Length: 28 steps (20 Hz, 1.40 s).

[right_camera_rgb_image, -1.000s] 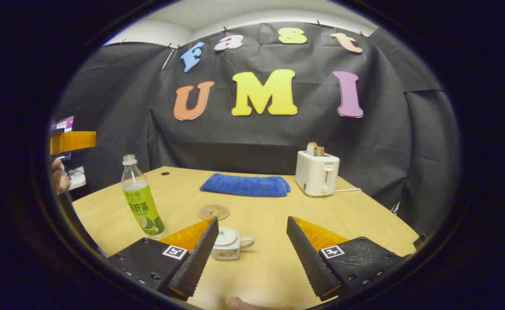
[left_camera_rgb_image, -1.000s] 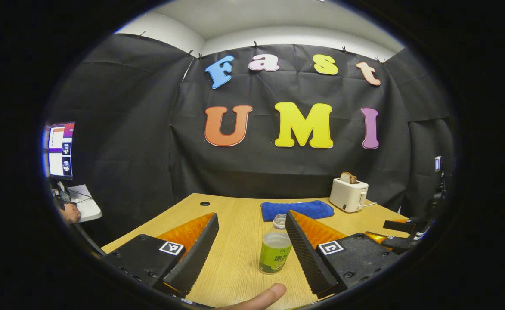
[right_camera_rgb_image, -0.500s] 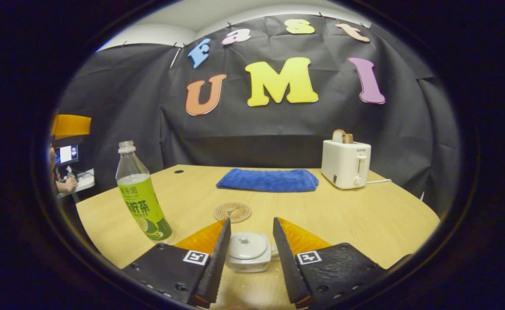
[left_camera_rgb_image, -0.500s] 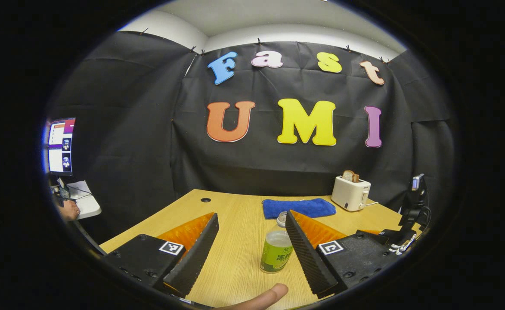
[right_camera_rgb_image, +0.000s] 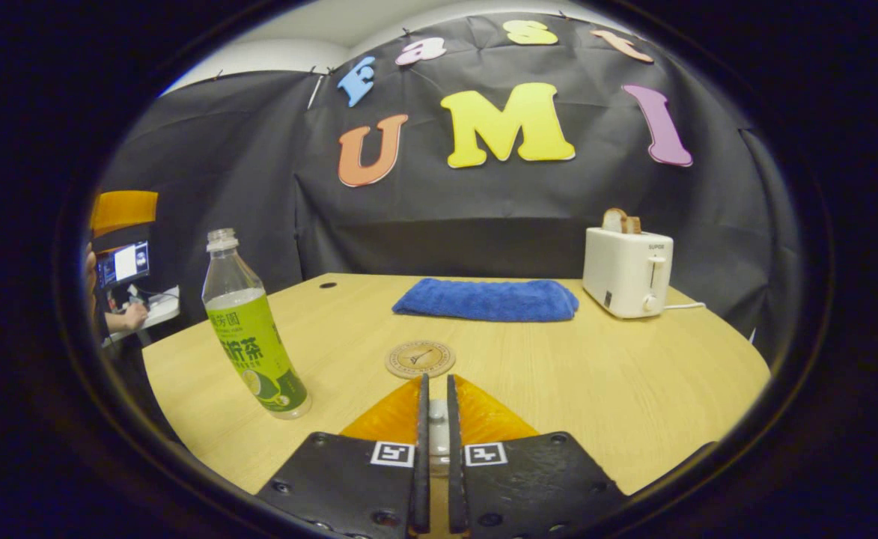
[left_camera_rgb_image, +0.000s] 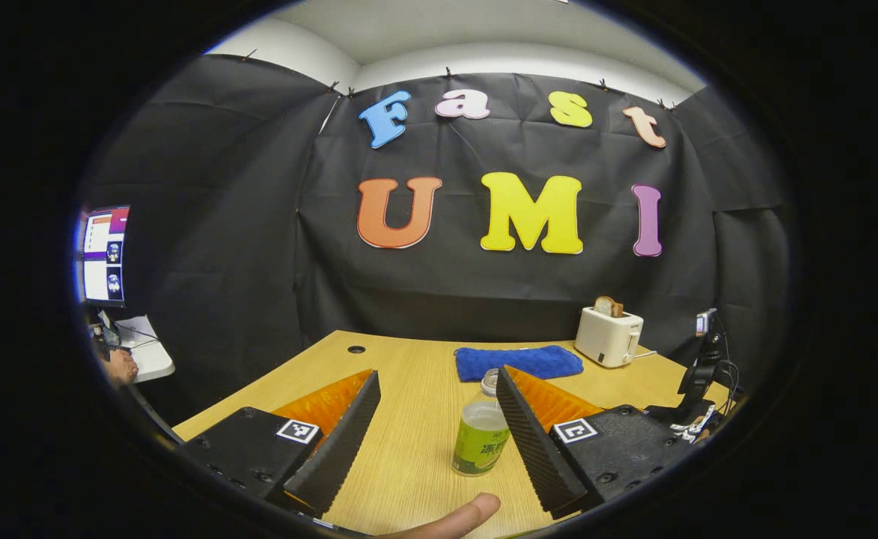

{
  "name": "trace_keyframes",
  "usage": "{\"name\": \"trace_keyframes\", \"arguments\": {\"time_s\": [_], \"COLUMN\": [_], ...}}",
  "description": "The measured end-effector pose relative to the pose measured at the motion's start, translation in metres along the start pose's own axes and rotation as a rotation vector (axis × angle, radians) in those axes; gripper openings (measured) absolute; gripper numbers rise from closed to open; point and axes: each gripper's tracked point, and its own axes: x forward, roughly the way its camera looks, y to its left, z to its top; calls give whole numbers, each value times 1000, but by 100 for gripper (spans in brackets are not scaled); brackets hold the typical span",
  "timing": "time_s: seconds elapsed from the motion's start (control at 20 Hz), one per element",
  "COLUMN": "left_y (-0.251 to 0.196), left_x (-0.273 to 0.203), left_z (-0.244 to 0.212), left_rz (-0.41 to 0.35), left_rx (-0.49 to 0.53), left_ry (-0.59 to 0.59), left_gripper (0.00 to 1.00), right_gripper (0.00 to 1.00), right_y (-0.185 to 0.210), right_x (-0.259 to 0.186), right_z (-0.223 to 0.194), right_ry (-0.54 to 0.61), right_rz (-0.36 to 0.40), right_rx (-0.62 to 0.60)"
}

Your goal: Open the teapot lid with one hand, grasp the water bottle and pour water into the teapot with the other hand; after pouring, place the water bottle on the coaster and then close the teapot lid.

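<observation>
My left gripper (left_camera_rgb_image: 437, 374) stands open above the wooden table (left_camera_rgb_image: 409, 449). The green-labelled water bottle (left_camera_rgb_image: 480, 442), uncapped and partly filled, stands upright between its fingers, close to the right one and apart from the left. In the right gripper view the same bottle (right_camera_rgb_image: 248, 329) stands at the left and the round coaster (right_camera_rgb_image: 420, 358) lies just beyond the fingertips. My right gripper (right_camera_rgb_image: 436, 382) is shut on the white teapot lid (right_camera_rgb_image: 436, 415), a sliver of which shows in the narrow gap. The teapot body is hidden under the fingers.
A folded blue towel (right_camera_rgb_image: 487, 299) lies at the back of the table, with a white toaster (right_camera_rgb_image: 628, 271) holding bread to its right. A monitor (left_camera_rgb_image: 102, 257) and a person's hand (left_camera_rgb_image: 120, 367) are off the table's left side. A fingertip (left_camera_rgb_image: 453, 519) shows at the bottom.
My right gripper moved forward over the teapot and its fingers closed from wide open onto the lid. The left gripper stayed open and nearly still by the bottle.
</observation>
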Motion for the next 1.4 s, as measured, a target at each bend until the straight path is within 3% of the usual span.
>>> {"name": "trace_keyframes", "arguments": {"time_s": [0.1,0.15,0.2,0.4,0.7,0.8,1.0,1.15,1.3,1.4], "left_y": [0,-1,-1,5,3,6,7,-5,-34,-37], "left_x": [0,1,1,2,5,6,15,26,32,39], "left_z": [1,0,0,-1,-2,-4,-7,-26,-48,-56], "left_rz": [-2,-4,-7,-7,-75,-90,-96,-145,-233,-237], "left_rx": [7,9,9,-7,22,39,17,36,-28,0], "left_ry": [-2,-2,-1,4,-10,-11,-20,-11,21,21], "left_gripper": [98,98,98,98,98,98,98,98,98,98], "right_gripper": [10,3,3,0,0,0,0,0,0,0], "right_y": [0,-1,-2,0,-3,-20,-29,-49,-49,-53], "right_x": [2,2,2,2,-38,-61,-93,-111,-117,-117], "right_z": [1,2,1,5,66,95,126,123,114,105], "right_ry": [-23,-38,-40,-24,-151,-213,-287,-274,-263,-254], "right_rz": [-17,-35,-45,-42,-50,-110,-102,-144,-140,-143], "right_rx": [-45,-72,-83,-12,1,-31,-16,-9,-27,-37]}}
